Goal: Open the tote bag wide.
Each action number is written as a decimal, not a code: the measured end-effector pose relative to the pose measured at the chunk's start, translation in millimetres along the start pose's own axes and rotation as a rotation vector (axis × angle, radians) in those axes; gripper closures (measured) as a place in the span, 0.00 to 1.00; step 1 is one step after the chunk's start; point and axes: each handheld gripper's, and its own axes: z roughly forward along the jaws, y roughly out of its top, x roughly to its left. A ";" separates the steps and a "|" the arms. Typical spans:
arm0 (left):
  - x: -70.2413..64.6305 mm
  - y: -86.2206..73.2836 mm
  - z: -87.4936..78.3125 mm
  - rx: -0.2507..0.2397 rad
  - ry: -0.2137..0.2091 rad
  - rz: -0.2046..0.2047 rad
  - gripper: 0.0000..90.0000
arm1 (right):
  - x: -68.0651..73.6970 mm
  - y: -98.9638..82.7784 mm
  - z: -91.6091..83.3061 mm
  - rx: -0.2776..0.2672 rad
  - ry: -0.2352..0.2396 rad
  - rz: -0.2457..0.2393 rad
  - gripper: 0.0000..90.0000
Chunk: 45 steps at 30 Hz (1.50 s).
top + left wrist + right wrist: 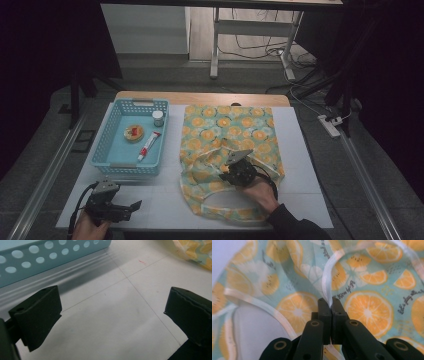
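Right gripper (329, 305) clamped tight on a pale strap (329, 277) of the orange-print bag (227, 135), jaws pressed together with the ribbon pinched between them and rising in a loop above the tips. Seen from the high view, same gripper (231, 162) over the bag's near half, hand (260, 192) behind it, dark sleeve entering from the bottom edge. Bag spread flat on the white worktop (300, 150), right of centre, mouth and straps toward the person, far edge near the wooden rim. Left gripper (112, 312) wide open with nothing between the jaws, bare worktop beneath; in the high view resting low at the near left corner (131, 206), well apart from the bag. Blue basket (107, 145) on the worktop's left half, just beside the bag, its perforated wall (37, 262) close ahead of the left gripper. Inside the basket: a small round dish (134, 132) with something red on it, a white-and-red tube (148, 146) lying slanted, a small jar (158, 118) upright near the far right corner. A corner of the bag (197, 252) at the top right of the left gripper view.
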 end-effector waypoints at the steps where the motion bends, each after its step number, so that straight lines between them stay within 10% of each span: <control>1: -0.1 0.0 0.0 0.000 0.000 0.001 0.01 | -1.3 1.4 -1.9 -0.006 0.008 -0.003 0.99; 29: 1.3 -0.3 -0.2 -0.002 -0.005 -0.009 0.01 | -31.3 68.3 -50.8 -0.228 0.026 0.042 0.99; 45: 1.8 -0.3 -0.1 -0.003 -0.008 -0.013 0.02 | -42.2 94.1 -58.1 -0.267 0.036 0.018 0.99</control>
